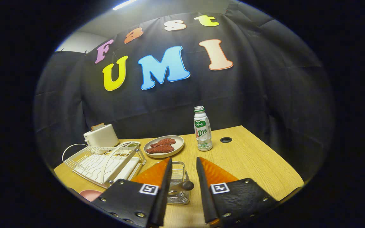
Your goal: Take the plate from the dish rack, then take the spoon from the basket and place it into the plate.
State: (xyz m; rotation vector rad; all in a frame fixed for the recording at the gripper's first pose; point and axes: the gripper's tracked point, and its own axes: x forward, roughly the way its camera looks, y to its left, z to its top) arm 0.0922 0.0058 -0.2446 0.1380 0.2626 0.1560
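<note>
My one camera rides on the claw (183, 164) and looks forward along its two parted fingers, tilted slightly down over the table (252, 158). It sits low near the table's near edge, facing the far edge and the black cloth wall behind, close to the wire basket (178, 186) just ahead.

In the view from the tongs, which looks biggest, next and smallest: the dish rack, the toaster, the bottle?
1. Dish rack, clearly the largest.
2. and 3. Toaster and bottle look about alike: one wider, one taller, so no firm ranking.
The rack also sits nearer the camera, which inflates it. The tongs are open, fingers astride a wire basket.
</note>
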